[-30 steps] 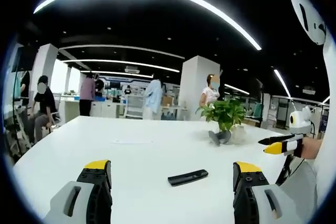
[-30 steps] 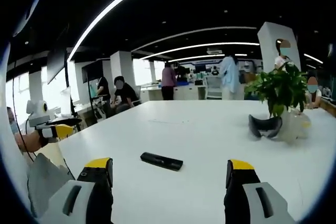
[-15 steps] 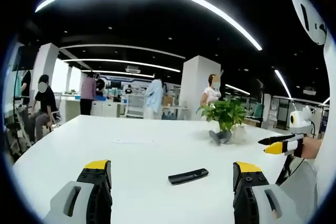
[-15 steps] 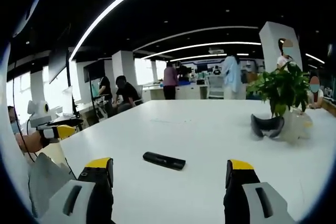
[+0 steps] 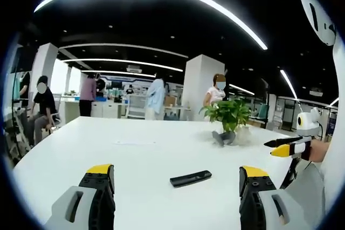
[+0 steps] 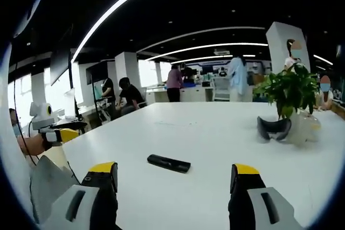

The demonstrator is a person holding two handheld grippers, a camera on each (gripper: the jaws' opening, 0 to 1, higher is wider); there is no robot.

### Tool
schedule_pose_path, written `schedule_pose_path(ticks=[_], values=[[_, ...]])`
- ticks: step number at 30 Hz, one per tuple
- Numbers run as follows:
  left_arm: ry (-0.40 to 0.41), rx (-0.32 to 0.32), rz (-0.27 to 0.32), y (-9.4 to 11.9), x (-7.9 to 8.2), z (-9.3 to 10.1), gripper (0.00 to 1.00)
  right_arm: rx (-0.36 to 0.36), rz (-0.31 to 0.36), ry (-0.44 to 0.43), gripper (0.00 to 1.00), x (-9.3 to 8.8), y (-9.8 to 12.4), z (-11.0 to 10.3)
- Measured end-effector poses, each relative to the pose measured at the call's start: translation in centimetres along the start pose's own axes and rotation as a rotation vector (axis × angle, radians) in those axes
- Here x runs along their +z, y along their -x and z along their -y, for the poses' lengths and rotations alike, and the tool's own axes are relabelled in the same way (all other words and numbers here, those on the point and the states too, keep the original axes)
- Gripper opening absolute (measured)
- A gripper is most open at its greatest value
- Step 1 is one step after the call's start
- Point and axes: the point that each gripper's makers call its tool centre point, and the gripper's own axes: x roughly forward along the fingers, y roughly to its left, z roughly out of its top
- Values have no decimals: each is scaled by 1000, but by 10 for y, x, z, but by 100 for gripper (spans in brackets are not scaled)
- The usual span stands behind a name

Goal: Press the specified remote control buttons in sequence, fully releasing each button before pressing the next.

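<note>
Remote (image 5: 190, 178) flat on white counter (image 5: 135, 154), at 12 o'clock between left gripper (image 5: 178, 179) jaws, well ahead, untouched. Both grippers spread wide; right gripper (image 6: 171, 176) likewise. Barely any shift over the last second, only slight camera drift, probably. No button pressed yet.

Smooth white bench (image 5: 161, 154) with a soft sheen, and on it the remote (image 5: 190, 178) looks like matt black plastic, flanked by grey plastic claws (image 5: 175, 184) capped in yellow.
</note>
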Motion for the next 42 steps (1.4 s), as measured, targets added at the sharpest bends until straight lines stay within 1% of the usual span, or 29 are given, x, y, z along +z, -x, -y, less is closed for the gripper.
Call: schedule_pose_path(ticks=[3, 7, 10, 13, 15, 19, 21, 25, 28, 31, 32, 34, 35, 36, 38, 39, 41, 42], values=[[-1, -10, 2, 0, -1, 2, 100, -6, -2, -6, 85, -2, 3, 0], [-27, -21, -9, 1, -4, 0, 100, -3, -4, -5, 84, -2, 4, -1], [-31, -22, -8, 2, -4, -1, 100, -4, -16, 29, 82, -3, 3, -1], [-22, -27, -5, 3, -4, 0, 100, -7, -40, 15, 76, -7, 5, -1], [-10, -40, -25, 3, -9, 2, 100, -2, -43, 3, 76, -8, 7, -2], [-4, -49, -57, 3, -16, 2, 100, 3, -58, 13, 76, -12, 11, -7], [14, -59, -80, 1, -20, 3, 100, 3, -60, 12, 76, -14, 13, -8], [-7, -95, -134, -4, -28, 8, 100, 1, -61, 3, 76, -17, 15, -8], [-26, -118, -166, -9, -31, 9, 100, -4, -63, 11, 74, -19, 17, -8], [-80, -149, -238, -16, -39, 9, 100, -7, -69, 9, 73, -21, 19, -7], [-115, -159, -276, -19, -44, 9, 100, -9, -69, 7, 73, -21, 20, -6], [-166, -179, -307, -25, -49, 11, 100, -12, -72, 2, 72, -21, 20, -5], [-198, -200, -342, -29, -54, 13, 100, -13, -72, 2, 72, -22, 21, -5], [-223, -208, -363, -31, -57, 14, 100, -14, -72, 1, 72, -22, 20, -4], [-282, -242, -423, -37, -66, 18, 100, -12, -78, 0, 72, -23, 20, -4], [-312, -269, -467, -40, -73, 21, 100, -10, -82, 1, 72, -24, 19, -4], [-352, -301, -546, -42, -84, 22, 100, -5, -91, 1, 71, -25, 18, -5], [-384, -332, -625, -41, -95, 23, 100, -1, -98, 0, 71, -27, 18, -7]])
